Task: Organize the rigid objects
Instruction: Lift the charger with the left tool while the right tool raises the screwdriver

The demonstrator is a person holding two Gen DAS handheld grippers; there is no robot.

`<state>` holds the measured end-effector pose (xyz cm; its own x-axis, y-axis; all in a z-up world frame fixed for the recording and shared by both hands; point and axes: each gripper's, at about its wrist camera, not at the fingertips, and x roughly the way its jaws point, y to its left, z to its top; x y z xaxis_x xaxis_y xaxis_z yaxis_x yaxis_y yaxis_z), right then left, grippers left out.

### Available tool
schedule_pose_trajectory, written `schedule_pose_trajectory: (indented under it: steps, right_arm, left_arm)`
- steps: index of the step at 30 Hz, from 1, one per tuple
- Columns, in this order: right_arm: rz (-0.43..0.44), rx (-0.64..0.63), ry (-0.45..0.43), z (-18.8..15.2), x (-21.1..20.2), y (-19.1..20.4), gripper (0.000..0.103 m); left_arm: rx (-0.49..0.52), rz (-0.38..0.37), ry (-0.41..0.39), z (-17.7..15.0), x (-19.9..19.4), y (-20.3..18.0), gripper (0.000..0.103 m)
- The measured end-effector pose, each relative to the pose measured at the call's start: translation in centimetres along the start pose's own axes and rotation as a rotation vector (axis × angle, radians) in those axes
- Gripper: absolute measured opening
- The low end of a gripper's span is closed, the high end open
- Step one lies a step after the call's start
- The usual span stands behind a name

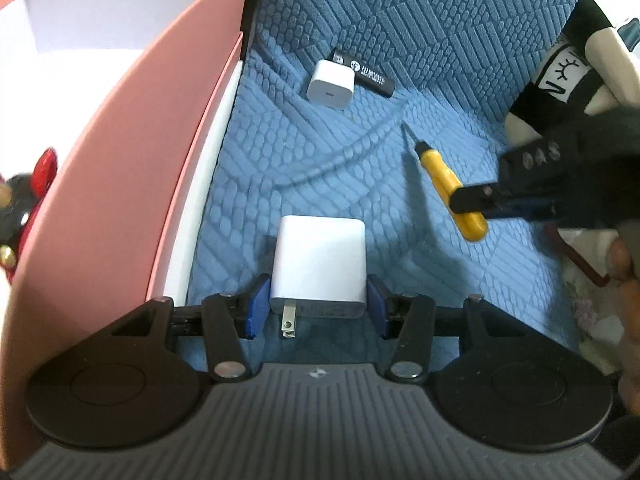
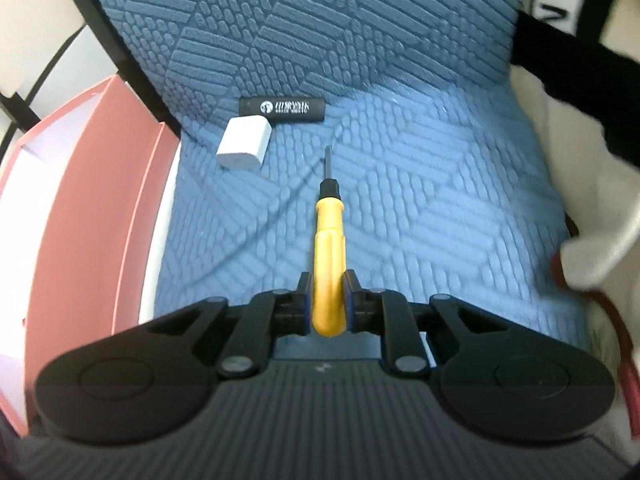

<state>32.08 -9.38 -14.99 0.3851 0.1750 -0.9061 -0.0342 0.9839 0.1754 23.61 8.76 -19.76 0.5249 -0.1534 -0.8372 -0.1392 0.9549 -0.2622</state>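
Pinching a white charger (image 1: 319,264) by its sides, my left gripper (image 1: 318,300) has its fingers closed on it above the blue cushion (image 1: 440,40); my right gripper (image 2: 329,300) clamps the yellow screwdriver (image 2: 329,256). Beyond lie a second white charger (image 1: 331,84) and a black stick (image 1: 366,73) with unreadable white print, beside the pink box (image 1: 120,152).

A blue quilted cushion (image 1: 360,152) bears a small white charger (image 1: 331,84) touching a black stick (image 1: 366,73).
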Motion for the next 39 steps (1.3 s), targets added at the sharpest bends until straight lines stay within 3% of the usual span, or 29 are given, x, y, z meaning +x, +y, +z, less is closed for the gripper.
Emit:
schedule_pose_trajectory:
  steps: [5,11,21,23,29,39]
  right_arm:
    - [-0.045,-0.009,-0.022,-2.1,-2.0,1.1,0.019]
    - [-0.027,0.035,0.010,-5.5,-4.4,2.2,0.019]
    - [-0.044,0.052,0.041,-9.7,-4.5,0.8,0.020]
    - [-0.004,0.100,0.033,-10.4,-4.2,-0.3,0.023]
    - [0.035,0.152,-0.017,-10.4,-3.9,-1.4,0.037]
    - [0.081,0.039,-0.072,-8.6,-2.5,-0.5,0.037]
  left_arm:
    - [0.020,-0.015,0.017,-1.4,-1.0,0.0,0.056]
    - [0.034,-0.034,0.033,-3.1,-2.7,-0.1,0.056]
    - [0.080,-0.030,0.078,-4.4,-3.5,-1.0,0.059]
    - [0.096,-0.035,0.078,-4.5,-3.5,-1.2,0.063]
    - [0.133,-0.032,0.042,-4.6,-3.8,-1.6,0.064]
    - [0.138,-0.039,0.023,-4.7,-3.6,-1.6,0.064]
